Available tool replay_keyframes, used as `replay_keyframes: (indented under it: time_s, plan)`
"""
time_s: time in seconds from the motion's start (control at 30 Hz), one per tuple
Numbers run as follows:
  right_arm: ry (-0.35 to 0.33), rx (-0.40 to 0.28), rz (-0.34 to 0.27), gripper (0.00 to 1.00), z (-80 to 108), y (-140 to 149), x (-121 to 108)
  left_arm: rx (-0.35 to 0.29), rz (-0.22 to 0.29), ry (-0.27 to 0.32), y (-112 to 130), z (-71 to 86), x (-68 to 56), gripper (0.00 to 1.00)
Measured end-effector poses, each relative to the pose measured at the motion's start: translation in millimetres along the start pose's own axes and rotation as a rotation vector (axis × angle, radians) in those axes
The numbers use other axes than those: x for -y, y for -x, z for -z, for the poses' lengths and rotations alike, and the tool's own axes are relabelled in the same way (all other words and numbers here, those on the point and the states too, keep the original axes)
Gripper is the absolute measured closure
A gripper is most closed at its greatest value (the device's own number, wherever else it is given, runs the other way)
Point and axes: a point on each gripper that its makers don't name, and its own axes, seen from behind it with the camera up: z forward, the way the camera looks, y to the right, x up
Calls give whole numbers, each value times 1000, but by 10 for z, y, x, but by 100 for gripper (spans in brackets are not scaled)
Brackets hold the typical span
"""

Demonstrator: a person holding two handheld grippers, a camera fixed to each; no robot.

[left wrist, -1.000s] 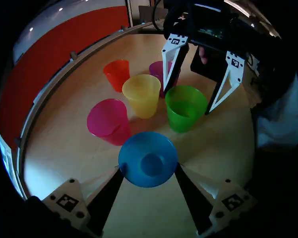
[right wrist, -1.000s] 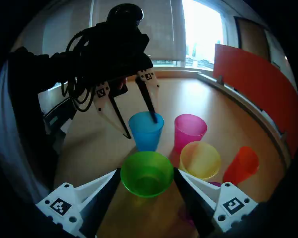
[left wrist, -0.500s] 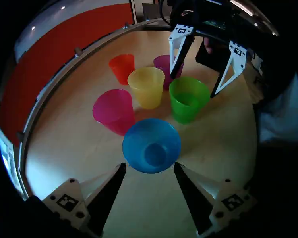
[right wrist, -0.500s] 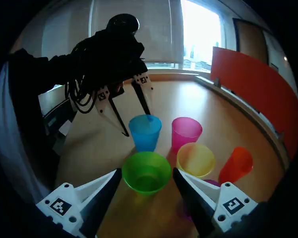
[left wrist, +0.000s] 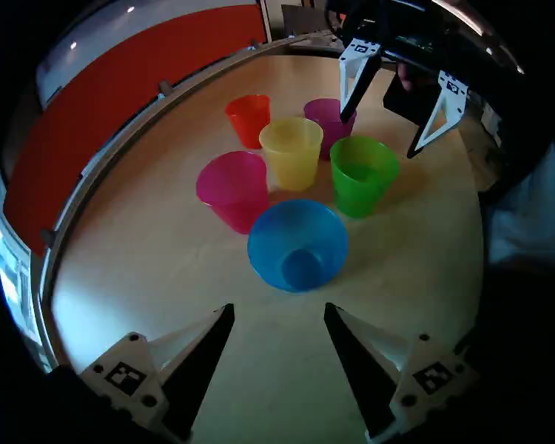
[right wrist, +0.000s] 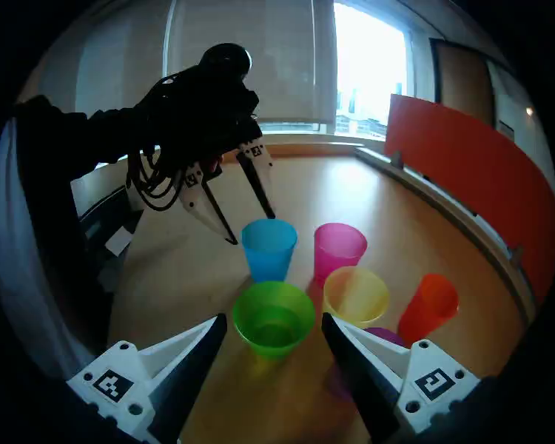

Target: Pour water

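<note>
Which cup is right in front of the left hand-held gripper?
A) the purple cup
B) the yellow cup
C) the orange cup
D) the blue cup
D: in the left gripper view the blue cup stands closest, just ahead of the open left hand-held gripper, not touching it.

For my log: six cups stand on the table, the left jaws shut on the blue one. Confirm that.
Wrong on the jaws: the left gripper is open, with the blue cup standing free ahead of it, as the left gripper view shows. The rest holds.
</note>
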Motion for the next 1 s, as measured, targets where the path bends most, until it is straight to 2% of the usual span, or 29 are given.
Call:
replay_keyframes:
  time_s: [0.27, 0.5, 0.67, 1.0]
  plan:
    - [40, -39, -27, 0, 139, -45, -52, -21, 46, -76, 52, 102, 223, 10]
    - [69, -87, -68, 0, 218, -96, -83, -83, 103, -138, -11, 163, 365, 10]
    - [101, -110, -86, 0, 272, -105, -126, -115, 121, -195, -40, 198, 490, 10]
    - [217, -179, -148, 0, 481, -145, -336, -240, 205, -315, -183, 374, 707, 10]
